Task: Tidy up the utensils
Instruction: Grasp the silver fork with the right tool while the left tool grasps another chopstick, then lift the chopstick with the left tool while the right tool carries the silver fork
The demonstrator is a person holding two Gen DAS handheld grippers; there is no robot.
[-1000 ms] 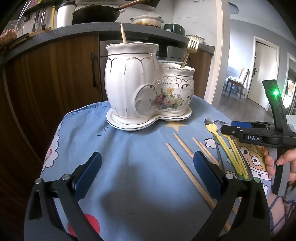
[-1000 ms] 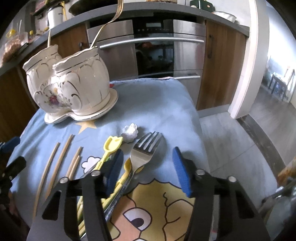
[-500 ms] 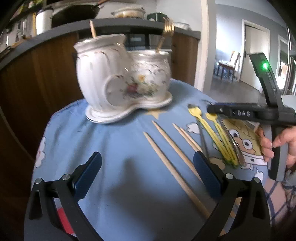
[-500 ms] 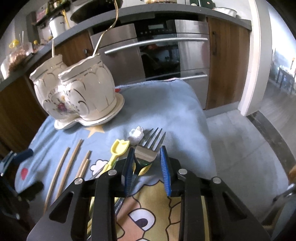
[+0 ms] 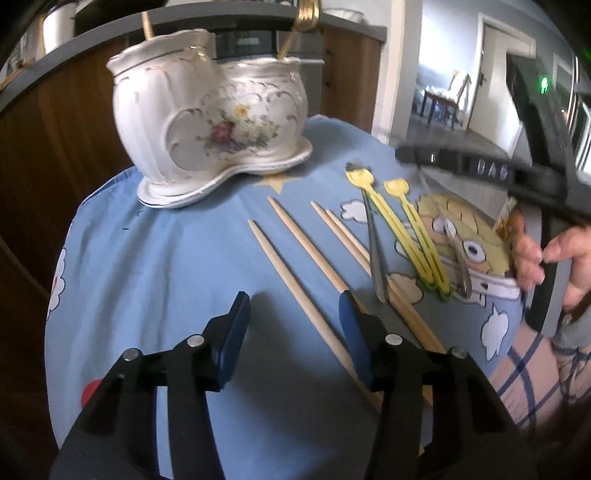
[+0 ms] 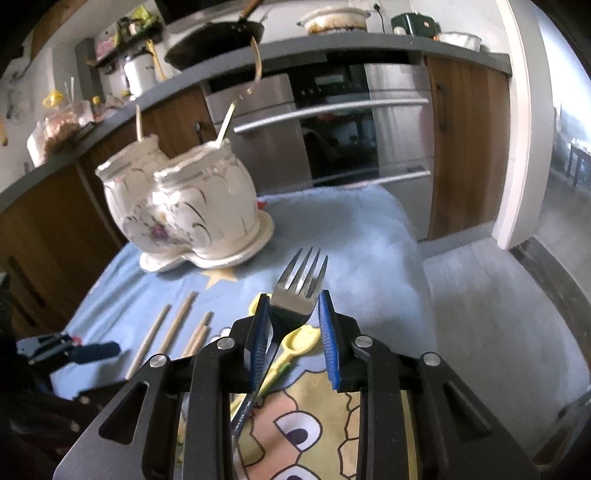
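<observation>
right gripper [image 6: 293,332]: pads are pinching the fork [image 6: 301,286] at its neck, tines pointing ahead and up; it looks lifted off the cloth [image 6: 351,229], likely so it can be carried to the holder [image 6: 184,210].
left gripper [image 5: 291,332]: jaws are closing, about half open, gripping nothing yet; they are straddling 1 chopstick [image 5: 306,291], so a pick seems to be starting.
holder: sitting at the cloth's far edge on its saucer, 2 cups; 1 is holding a stick, the other a gold fork [image 5: 299,26], so sorting by type is my guess.
loose items: 4 chopsticks, 2 yellow picks [image 5: 402,229] and a metal handle [image 5: 376,266] are lying side by side on the cloth, waiting.
hand [image 5: 543,254]: squeezing the right gripper's handle.
</observation>
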